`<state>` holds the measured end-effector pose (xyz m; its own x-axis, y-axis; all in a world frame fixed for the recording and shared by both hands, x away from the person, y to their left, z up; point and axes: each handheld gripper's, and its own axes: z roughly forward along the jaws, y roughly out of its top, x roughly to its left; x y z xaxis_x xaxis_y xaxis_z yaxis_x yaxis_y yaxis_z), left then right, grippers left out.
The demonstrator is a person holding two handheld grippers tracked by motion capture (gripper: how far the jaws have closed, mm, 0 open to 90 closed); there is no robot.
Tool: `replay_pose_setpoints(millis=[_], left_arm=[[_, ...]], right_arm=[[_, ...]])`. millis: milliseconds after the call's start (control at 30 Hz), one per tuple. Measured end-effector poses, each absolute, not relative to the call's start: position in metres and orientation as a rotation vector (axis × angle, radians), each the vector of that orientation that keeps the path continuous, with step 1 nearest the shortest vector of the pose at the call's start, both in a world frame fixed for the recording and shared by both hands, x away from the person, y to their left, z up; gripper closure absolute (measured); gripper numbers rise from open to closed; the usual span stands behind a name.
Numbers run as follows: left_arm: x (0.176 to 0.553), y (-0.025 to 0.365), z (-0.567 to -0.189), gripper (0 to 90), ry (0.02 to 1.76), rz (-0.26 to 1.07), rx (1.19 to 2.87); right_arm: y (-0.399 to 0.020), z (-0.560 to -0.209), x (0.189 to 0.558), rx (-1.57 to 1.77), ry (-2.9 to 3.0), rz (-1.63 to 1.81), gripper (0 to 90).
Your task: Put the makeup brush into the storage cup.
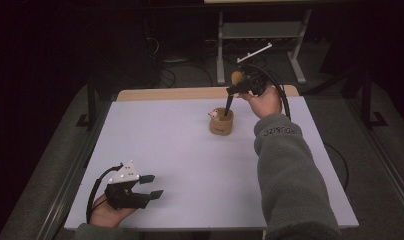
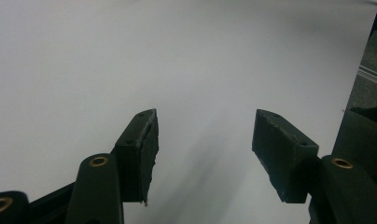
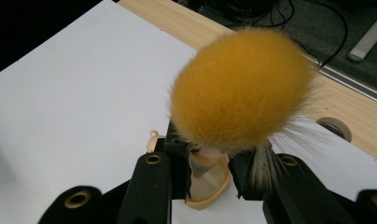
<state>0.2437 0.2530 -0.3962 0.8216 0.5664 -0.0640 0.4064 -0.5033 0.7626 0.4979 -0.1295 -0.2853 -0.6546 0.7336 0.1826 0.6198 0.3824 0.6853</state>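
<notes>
Orange bristles of a makeup brush [image 3: 240, 88] fill the right gripper view, its handle pinched between the closed jaws of the right gripper [image 3: 210, 175], right above a small wooden cup [image 1: 221, 122] on the white tabletop [image 1: 180, 165]. Near the front edge, the left gripper [image 1: 152, 186] rests low, jaws parted around nothing.

Right gripper [image 1: 238, 86] with orange-tipped brush [image 1: 230, 100] above wooden cup [image 1: 221, 123] on white table [image 1: 180, 150]
</notes>
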Motion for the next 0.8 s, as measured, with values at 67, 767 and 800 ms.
replay_pose_setpoints(millis=[67,767,800], left_arm=[[0.244,0.253,-0.396,40.6,0.707,0.248,2.175],[0.244,0.253,-0.395,40.5,0.704,0.253,2.174],[0.244,0.253,-0.395,40.4,0.704,0.252,2.174]], right_arm=[[-0.128,-0.289,0.499,1.225,2.483,1.121,69.4],[-0.124,-0.322,0.500,1.296,2.483,1.125,69.4],[-0.124,-0.323,0.500,1.295,2.486,1.124,69.4]])
